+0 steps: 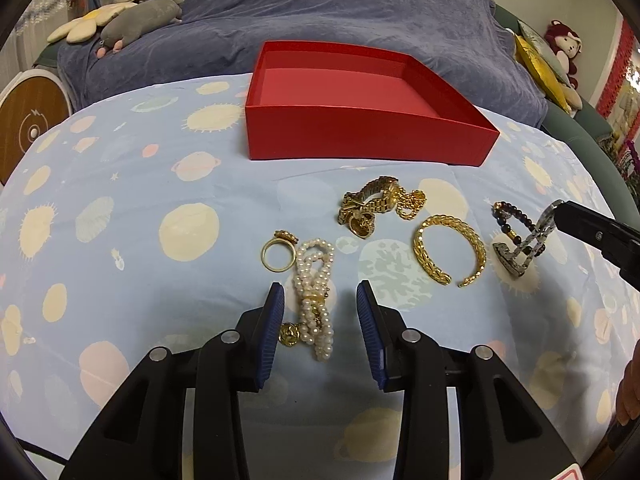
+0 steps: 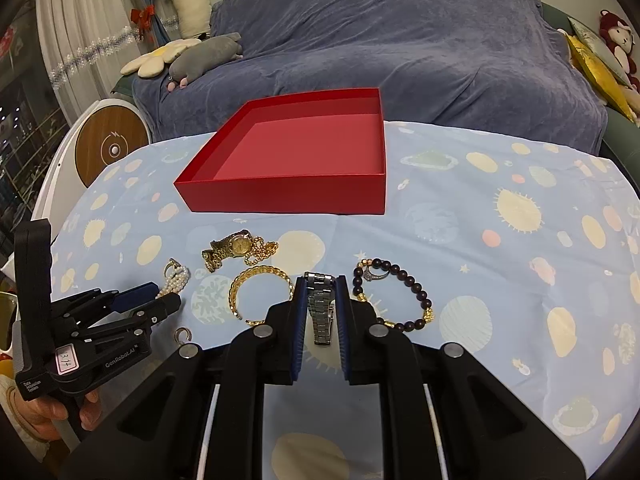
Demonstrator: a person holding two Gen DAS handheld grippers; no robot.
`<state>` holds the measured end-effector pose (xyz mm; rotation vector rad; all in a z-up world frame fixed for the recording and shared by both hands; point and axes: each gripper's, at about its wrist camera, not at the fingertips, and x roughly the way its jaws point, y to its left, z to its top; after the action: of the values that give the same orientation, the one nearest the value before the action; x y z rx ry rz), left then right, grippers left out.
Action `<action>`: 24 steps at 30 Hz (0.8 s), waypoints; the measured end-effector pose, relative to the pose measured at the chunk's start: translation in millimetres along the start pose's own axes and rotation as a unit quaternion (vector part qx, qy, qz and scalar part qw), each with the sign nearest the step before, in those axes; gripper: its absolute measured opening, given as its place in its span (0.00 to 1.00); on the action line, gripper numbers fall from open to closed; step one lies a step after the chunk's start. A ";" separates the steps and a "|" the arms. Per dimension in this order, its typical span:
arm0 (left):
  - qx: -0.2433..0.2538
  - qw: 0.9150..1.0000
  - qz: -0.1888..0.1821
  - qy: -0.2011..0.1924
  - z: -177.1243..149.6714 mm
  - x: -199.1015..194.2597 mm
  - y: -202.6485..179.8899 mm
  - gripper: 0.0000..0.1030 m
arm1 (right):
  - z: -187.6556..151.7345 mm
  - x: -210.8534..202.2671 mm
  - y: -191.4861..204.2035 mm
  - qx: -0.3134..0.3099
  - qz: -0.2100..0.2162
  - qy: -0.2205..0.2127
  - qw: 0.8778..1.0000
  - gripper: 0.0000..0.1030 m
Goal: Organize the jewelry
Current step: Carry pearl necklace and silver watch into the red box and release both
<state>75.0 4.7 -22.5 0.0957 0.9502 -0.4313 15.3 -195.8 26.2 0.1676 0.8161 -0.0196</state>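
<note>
Pearl bracelet (image 1: 314,300), white multi-strand, lies between parted left gripper (image 1: 320,312) pads; right gripper (image 2: 321,312) clamps silver watch (image 2: 321,312).

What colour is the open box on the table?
Red; the box shows best in the right wrist view.

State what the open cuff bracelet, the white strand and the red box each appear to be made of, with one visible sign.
Open cuff bracelet: gold-coloured metal, shiny woven relief; solid or plated cannot be told.
White strand: pearl-like beads, glossy and round; real or imitation unclear.
Red box: probably card, matte with crisp folded edges.
</note>
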 end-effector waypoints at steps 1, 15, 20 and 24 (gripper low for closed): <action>0.005 1.000 0.000 0.002 0.0 0.6 -0.6 0.35 | 0.0 0.1 0.0 0.000 0.000 0.000 1.000 0.13; 0.018 0.998 -0.053 -0.013 18.5 -34.2 -7.7 0.11 | 32.5 -24.5 7.2 -0.009 0.012 -0.036 0.999 0.13; 0.047 0.996 -0.046 -0.065 76.3 -62.8 -14.3 0.11 | 90.7 -18.6 8.9 -0.013 0.014 -0.064 0.998 0.11; 0.054 0.994 -0.034 -0.091 133.3 -56.4 -13.4 0.11 | 135.2 5.3 6.6 -0.013 0.004 -0.083 0.996 0.11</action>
<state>143.4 -25.2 102.2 0.1210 0.7512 -0.5451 117.4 -210.1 114.3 0.1434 0.6488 -0.0158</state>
